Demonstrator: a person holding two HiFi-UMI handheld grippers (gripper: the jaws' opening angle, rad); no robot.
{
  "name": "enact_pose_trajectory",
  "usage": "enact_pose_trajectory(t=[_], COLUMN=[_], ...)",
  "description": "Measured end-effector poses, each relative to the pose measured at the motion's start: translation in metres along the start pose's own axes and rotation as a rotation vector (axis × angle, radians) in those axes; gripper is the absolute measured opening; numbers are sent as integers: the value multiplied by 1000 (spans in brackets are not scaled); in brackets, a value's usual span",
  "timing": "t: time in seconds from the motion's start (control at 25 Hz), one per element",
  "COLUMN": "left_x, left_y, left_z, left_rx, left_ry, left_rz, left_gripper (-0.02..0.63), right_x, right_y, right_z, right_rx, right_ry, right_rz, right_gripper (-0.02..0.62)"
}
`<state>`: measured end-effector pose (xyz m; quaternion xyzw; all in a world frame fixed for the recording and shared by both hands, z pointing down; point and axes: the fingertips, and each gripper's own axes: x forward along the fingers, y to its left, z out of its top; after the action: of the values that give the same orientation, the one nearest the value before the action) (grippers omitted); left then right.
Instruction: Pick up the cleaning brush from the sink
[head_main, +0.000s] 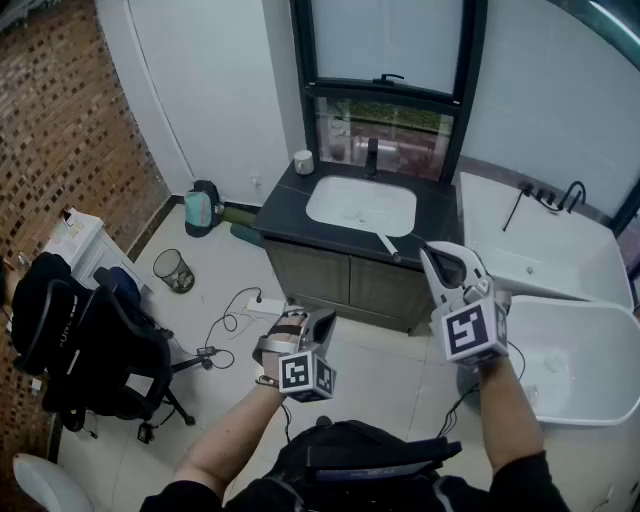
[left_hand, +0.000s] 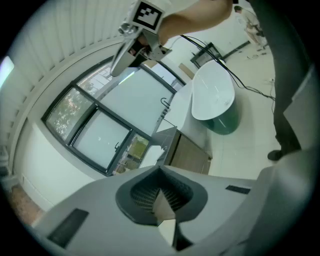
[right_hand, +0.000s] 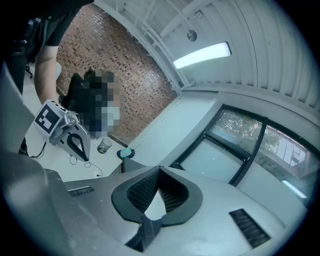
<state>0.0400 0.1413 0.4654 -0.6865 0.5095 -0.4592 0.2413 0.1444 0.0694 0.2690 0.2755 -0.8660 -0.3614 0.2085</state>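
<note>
The white sink (head_main: 360, 205) sits in a dark vanity top (head_main: 285, 205) across the room under the window. A thin pale handle, apparently the cleaning brush (head_main: 387, 243), lies slanting on the counter at the sink's front right rim. Both grippers hang in the air well short of the vanity. My left gripper (head_main: 298, 328) is low and left, its jaws (left_hand: 162, 200) shut with nothing in them. My right gripper (head_main: 442, 262) is higher, to the right, in front of the vanity's right corner, also shut and empty (right_hand: 157, 197). Each gripper view shows the other gripper: the right one (left_hand: 131, 47) and the left one (right_hand: 75, 140).
A black faucet (head_main: 372, 157) and a white cup (head_main: 303, 161) stand on the vanity. A white bathtub (head_main: 565, 360) fills the right. On the floor at left are an office chair (head_main: 90, 350), a wire bin (head_main: 175, 270), a teal bag (head_main: 200, 210) and cables (head_main: 235, 310).
</note>
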Motion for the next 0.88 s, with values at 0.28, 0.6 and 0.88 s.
enact_pose_trajectory(t=[0.28,0.6,0.88], left_x=[41,121,238], left_y=[107,224,304], left_z=[-37,-47,-95], left_rx=[-373,-863,-1036], left_ry=[-109,-244,-183], left_rz=[-41,-102,-54], left_gripper=[9,9,21], right_x=[118,238,374], right_y=[-25,-84,-122], right_z=[-7,-53,-127], right_rx=[176,549,666], right_ry=[20,-48,12], right_rz=[-10,82,161], right_gripper=[2,2,2])
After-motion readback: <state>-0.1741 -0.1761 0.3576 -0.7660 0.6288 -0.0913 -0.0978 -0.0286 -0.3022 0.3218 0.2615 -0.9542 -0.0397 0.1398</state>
